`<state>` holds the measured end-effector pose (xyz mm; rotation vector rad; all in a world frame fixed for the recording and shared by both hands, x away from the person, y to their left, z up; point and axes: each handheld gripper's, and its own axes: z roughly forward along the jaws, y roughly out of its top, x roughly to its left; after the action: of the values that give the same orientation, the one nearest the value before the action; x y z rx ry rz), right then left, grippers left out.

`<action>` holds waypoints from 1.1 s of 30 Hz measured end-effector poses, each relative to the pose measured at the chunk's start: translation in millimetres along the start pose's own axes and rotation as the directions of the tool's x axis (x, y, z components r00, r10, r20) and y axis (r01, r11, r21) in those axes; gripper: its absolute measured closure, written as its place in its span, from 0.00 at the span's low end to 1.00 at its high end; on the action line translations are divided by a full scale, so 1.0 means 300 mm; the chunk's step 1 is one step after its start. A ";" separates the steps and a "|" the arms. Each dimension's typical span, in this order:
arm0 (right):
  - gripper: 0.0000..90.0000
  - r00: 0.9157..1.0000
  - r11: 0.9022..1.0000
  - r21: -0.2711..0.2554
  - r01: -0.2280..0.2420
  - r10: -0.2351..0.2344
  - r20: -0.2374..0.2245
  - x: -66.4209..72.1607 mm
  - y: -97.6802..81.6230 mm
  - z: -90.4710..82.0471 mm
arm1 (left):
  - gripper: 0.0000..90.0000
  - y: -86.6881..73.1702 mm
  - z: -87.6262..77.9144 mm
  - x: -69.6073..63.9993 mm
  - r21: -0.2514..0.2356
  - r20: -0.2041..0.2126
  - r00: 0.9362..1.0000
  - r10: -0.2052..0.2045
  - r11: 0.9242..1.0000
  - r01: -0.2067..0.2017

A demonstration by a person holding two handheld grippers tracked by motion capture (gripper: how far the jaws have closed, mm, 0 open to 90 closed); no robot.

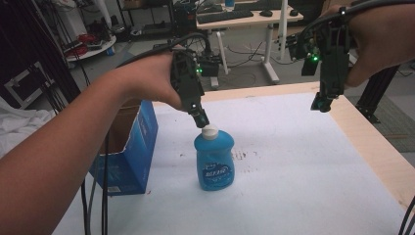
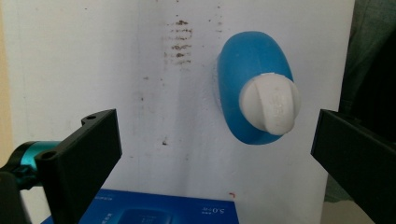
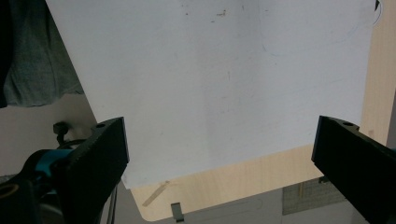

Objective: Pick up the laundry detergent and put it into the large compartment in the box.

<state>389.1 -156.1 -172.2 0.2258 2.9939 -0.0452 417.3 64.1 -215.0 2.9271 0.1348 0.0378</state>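
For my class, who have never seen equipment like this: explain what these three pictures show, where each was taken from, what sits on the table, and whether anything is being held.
No robot here: a person holds a hand-operated claw in each hand. The high view looks down from above the person's side of the table. The other two come from small cameras riding on each claw, looking along its two black jaws.

On the white table stands a blue bottle with a white cap, upright. Beside it, at the table's left edge, is an open blue box.

The left claw hangs just above the cap. In the left gripper view its jaws stand wide apart, with the cap between them but untouched. The right claw hovers over the far right corner, jaws also open above bare table. Nothing is held.
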 end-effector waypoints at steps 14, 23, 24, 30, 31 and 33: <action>0.03 1.000 1.000 0.005 -0.011 0.011 0.004 0.010 -0.004 -0.002 | 0.02 0.004 0.061 -0.049 -0.006 0.029 0.999 0.012 1.000 -0.012; 0.03 1.000 1.000 0.001 -0.007 0.007 0.001 0.011 0.008 0.009 | 0.02 0.003 0.137 -0.055 -0.014 0.058 0.998 0.010 1.000 -0.009; 0.03 1.000 1.000 0.003 -0.004 0.004 -0.001 0.011 0.009 0.009 | 0.02 0.004 0.144 -0.054 -0.014 0.061 0.998 0.011 1.000 -0.010; 0.03 1.000 1.000 0.003 -0.004 0.004 -0.004 0.010 0.014 0.016 | 0.02 0.018 0.185 -0.056 0.019 0.069 0.997 0.016 1.000 -0.017; 0.03 1.000 1.000 0.006 -0.004 0.004 -0.006 0.009 0.014 0.017 | 0.02 0.020 0.192 -0.056 0.025 0.072 0.997 0.015 1.000 -0.017; 0.03 1.000 1.000 0.009 -0.004 0.004 -0.008 0.008 0.013 0.021 | 0.02 0.023 0.205 -0.057 0.033 0.073 0.997 0.016 0.999 -0.018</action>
<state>388.3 -152.0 -178.8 0.2328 3.0016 -0.0570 403.1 43.0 -273.9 2.9582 0.1002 -0.0691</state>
